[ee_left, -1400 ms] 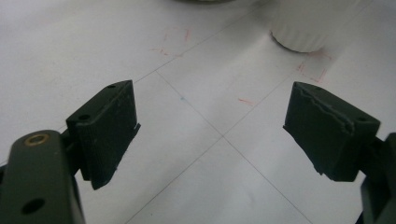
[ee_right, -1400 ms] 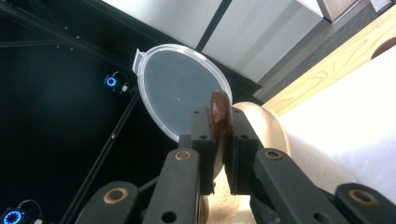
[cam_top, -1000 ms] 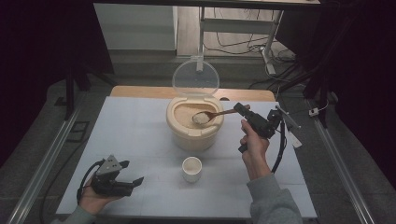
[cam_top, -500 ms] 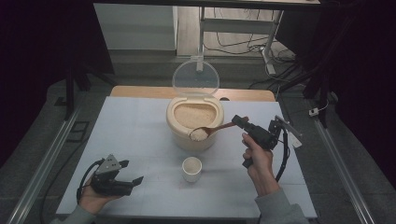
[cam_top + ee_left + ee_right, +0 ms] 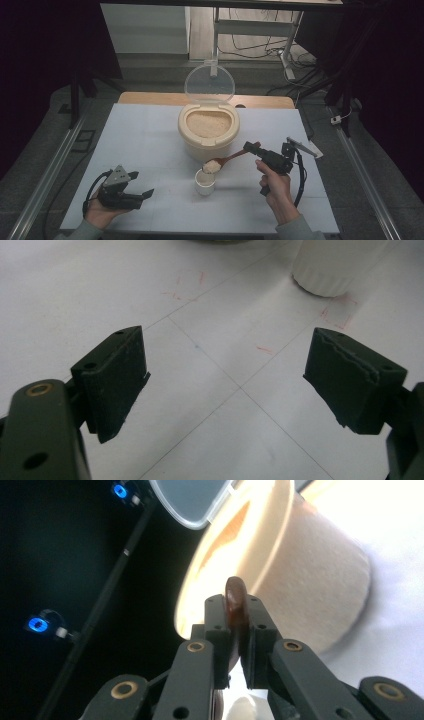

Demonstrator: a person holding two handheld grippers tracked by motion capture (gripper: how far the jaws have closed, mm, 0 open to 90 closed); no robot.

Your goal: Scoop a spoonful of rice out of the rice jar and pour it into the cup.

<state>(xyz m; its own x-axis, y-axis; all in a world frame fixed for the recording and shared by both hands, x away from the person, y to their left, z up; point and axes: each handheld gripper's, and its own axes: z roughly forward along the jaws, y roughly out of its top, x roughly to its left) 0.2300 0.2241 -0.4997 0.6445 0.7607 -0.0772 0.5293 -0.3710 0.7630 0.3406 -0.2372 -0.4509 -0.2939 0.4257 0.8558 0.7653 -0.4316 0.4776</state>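
While the right gripper pinches a rice-laden spoon above the cup, left gripper spread, resting.

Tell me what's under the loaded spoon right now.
The small white cup stands under the spoon, whose bowl with its heap of rice hangs over the cup's rim. The heap covers part of the cup's mouth, so its contents cannot be seen.

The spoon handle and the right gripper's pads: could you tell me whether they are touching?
Touching. The right gripper view shows the right gripper clamped on the brown spoon, both pads pressed against its handle with no gap.
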